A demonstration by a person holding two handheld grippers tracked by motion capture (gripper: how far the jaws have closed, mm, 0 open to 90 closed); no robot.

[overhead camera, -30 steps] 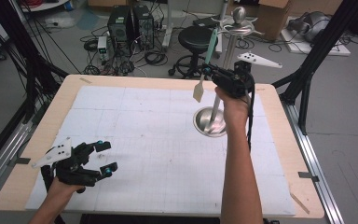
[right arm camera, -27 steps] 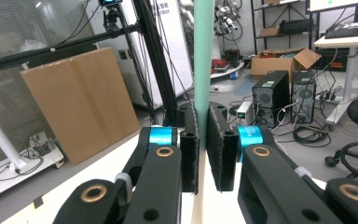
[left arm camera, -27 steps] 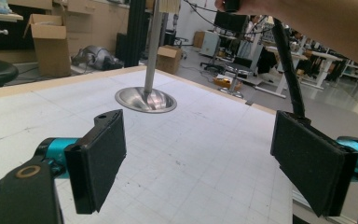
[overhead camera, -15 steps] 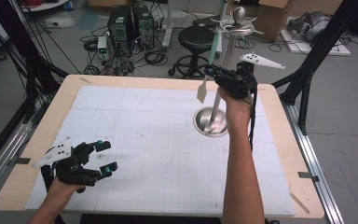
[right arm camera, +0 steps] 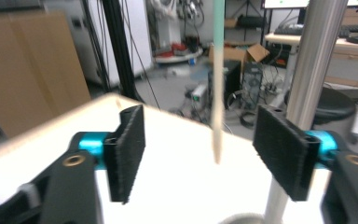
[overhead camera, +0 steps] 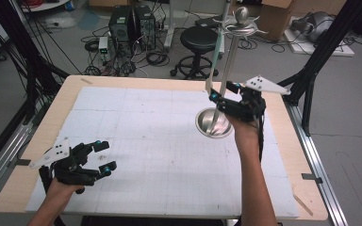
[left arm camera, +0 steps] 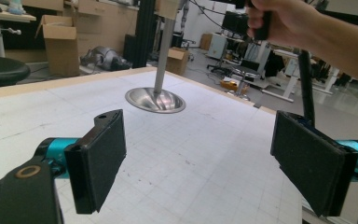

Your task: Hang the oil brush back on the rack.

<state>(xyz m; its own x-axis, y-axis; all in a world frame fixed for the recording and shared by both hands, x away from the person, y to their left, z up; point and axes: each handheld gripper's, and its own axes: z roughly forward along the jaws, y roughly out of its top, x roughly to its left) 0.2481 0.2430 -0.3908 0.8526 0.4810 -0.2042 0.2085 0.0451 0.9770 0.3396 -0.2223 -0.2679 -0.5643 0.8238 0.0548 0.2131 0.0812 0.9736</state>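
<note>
We've just let go: right gripper [overhead camera: 221,92] jaws have just been opening, and the strip [right arm camera: 218,84] now hangs free from the stand [overhead camera: 229,66]. Hanging looks done. Left gripper [overhead camera: 102,155] is spread, idle.

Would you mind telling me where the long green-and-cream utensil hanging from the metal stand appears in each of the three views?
High view: the utensil hangs right of centre in the upper half, just left of the stand's pole.
Left gripper view: its cream end seems to show at the top edge, against the pole; not certain.
Right gripper view: it hangs at centre, between the open jaws, touching neither.
Shared landmark: the stand's round metal base.
</note>
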